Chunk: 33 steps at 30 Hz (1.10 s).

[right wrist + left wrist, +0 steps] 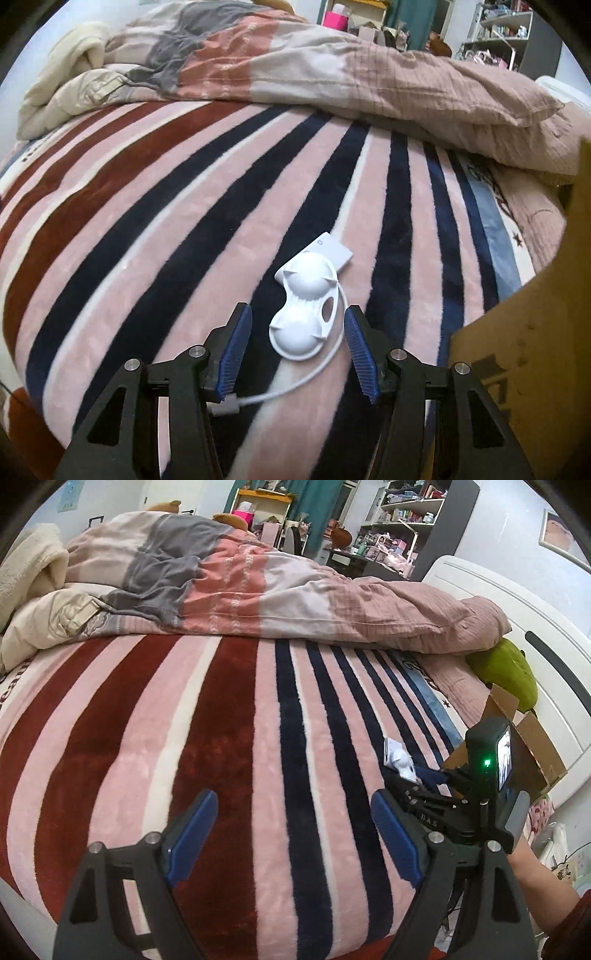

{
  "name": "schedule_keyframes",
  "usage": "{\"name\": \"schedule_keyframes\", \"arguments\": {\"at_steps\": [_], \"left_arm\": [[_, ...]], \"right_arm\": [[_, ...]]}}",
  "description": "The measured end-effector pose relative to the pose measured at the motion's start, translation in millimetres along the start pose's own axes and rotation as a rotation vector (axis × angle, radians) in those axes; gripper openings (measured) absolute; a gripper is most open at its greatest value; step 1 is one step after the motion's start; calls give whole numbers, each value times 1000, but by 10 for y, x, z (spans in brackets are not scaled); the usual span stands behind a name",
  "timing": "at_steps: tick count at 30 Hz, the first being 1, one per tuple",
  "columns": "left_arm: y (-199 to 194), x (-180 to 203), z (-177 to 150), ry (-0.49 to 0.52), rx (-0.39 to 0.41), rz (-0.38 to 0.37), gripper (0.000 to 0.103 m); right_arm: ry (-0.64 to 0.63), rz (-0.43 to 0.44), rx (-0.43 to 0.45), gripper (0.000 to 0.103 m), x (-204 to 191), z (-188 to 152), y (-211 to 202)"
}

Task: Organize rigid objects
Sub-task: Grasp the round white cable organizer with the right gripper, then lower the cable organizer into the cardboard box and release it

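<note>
A white plastic piece with two domes (304, 308) lies on the striped blanket (147, 221), partly on a flat white card (334, 251). A white cable (295, 384) with a plug curls beside it. My right gripper (298, 321) is open, its blue fingers on either side of the near dome, just above the blanket. In the left wrist view the white piece (400, 760) shows beyond the right gripper's body (480, 786). My left gripper (293, 805) is open and empty over the blanket (184, 757).
An open cardboard box stands at the bed's right edge (532, 746), close on the right in the right wrist view (535, 350). A rumpled duvet (258, 583) lies across the far side. A green plush (509, 672) sits by the white headboard (517, 609).
</note>
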State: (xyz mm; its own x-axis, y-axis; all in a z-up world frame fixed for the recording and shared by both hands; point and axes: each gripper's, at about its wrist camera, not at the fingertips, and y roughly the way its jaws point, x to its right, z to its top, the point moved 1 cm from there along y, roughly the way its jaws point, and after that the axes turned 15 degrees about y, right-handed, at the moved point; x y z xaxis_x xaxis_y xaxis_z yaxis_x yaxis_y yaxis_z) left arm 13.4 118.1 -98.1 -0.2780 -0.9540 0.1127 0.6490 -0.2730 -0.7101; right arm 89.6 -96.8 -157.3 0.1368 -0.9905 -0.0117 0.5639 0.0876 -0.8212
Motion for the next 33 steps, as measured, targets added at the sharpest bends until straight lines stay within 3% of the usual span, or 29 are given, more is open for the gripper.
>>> {"name": "schedule_keyframes", "arguments": {"at_steps": [1, 8, 17, 23, 25, 27, 33], "left_arm": [[-8, 2, -4, 0, 0, 1, 83], [-60, 123, 66, 20, 0, -20, 83], [-199, 635, 520, 77, 62, -227, 82], [-153, 1071, 918, 121, 69, -364, 57], [-89, 1260, 1057, 144, 62, -406, 38], [-16, 1447, 1184, 171, 52, -437, 28], [253, 2122, 1507, 288, 2, -475, 25]], "right_arm": [[-4, 0, -2, 29, -9, -5, 13], [-67, 113, 18, 28, -172, -77, -207], [-156, 408, 87, 28, -326, 47, -1144], [-150, 486, 167, 28, -71, 148, -1644], [-129, 495, 194, 28, 97, 168, -1750], [-102, 494, 218, 28, 286, 189, -1823], [-1, 453, 246, 28, 937, 225, -1916]]}}
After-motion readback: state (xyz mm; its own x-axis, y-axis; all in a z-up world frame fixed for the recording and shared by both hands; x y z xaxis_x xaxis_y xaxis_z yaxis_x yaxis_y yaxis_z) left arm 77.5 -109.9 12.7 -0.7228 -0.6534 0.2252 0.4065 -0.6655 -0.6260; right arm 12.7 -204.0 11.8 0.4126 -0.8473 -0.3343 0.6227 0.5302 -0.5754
